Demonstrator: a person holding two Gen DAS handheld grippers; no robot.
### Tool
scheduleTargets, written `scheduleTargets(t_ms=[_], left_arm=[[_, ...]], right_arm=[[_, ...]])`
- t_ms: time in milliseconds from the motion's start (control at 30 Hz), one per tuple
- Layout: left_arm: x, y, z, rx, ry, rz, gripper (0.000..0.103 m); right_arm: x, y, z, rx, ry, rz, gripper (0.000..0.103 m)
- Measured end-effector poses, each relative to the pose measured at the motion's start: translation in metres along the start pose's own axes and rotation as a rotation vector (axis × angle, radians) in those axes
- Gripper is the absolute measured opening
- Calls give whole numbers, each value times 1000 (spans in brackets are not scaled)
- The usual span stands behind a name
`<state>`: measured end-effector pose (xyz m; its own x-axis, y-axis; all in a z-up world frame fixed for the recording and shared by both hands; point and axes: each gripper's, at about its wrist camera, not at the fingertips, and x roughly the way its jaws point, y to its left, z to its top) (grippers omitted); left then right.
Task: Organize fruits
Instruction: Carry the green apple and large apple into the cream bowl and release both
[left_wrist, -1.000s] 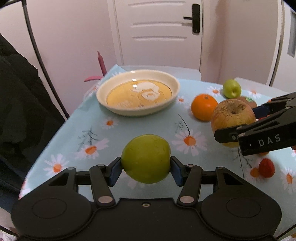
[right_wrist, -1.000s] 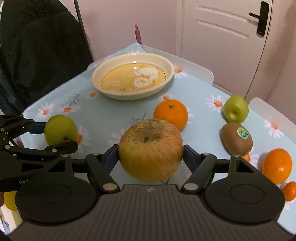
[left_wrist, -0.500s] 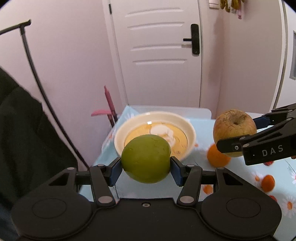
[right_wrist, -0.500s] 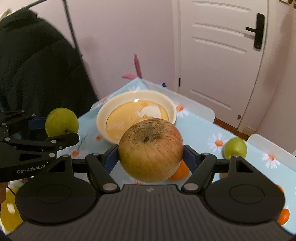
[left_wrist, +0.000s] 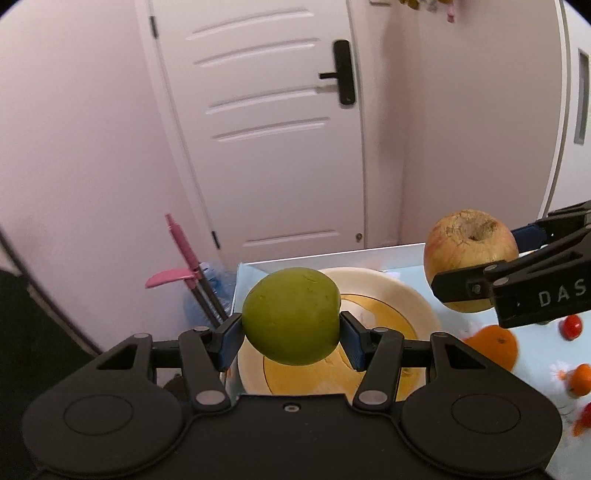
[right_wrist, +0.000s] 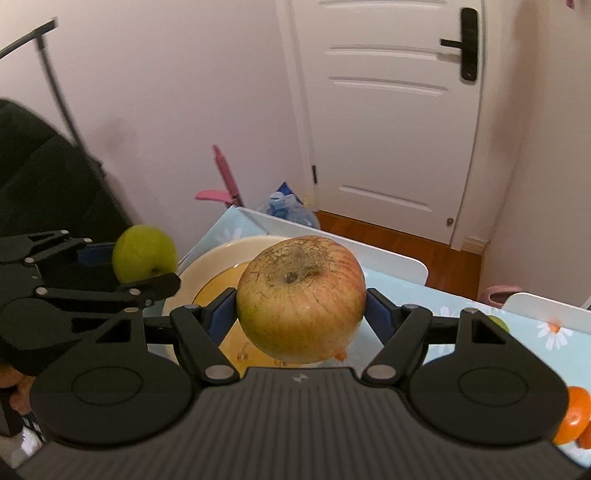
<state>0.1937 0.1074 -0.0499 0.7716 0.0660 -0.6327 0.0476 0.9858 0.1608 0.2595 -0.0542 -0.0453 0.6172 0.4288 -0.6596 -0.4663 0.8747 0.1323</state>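
My left gripper (left_wrist: 291, 334) is shut on a green apple (left_wrist: 291, 315) and holds it in the air above the near left part of the cream bowl (left_wrist: 410, 299). My right gripper (right_wrist: 301, 314) is shut on a large yellow-red apple (right_wrist: 301, 299), held above the bowl's right side (right_wrist: 192, 273). In the left wrist view the big apple (left_wrist: 469, 258) hangs to the right, clamped by the right gripper. In the right wrist view the green apple (right_wrist: 144, 254) sits at the left in the left gripper.
The table has a light blue daisy cloth (right_wrist: 535, 332). An orange (left_wrist: 495, 343) and small red fruits (left_wrist: 570, 326) lie right of the bowl; another orange (right_wrist: 574, 417) is at the right edge. A white door (left_wrist: 277, 122), a pink broom (left_wrist: 181, 247) and a dark chair (right_wrist: 40, 177) stand beyond.
Both grippers have risen and moved forward with their apples, from low over the cloth to above the bowl. The table has dropped lower in both views.
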Motion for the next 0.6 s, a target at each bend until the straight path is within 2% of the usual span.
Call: scheduleTargets(t_ms=[333, 600], left_arm=[[76, 10, -2, 86, 56, -90, 60], [120, 2, 2, 154, 92, -111, 60]], right_arm=[[40, -6, 5, 98, 22, -96, 89], [47, -14, 0, 132, 37, -139, 89]])
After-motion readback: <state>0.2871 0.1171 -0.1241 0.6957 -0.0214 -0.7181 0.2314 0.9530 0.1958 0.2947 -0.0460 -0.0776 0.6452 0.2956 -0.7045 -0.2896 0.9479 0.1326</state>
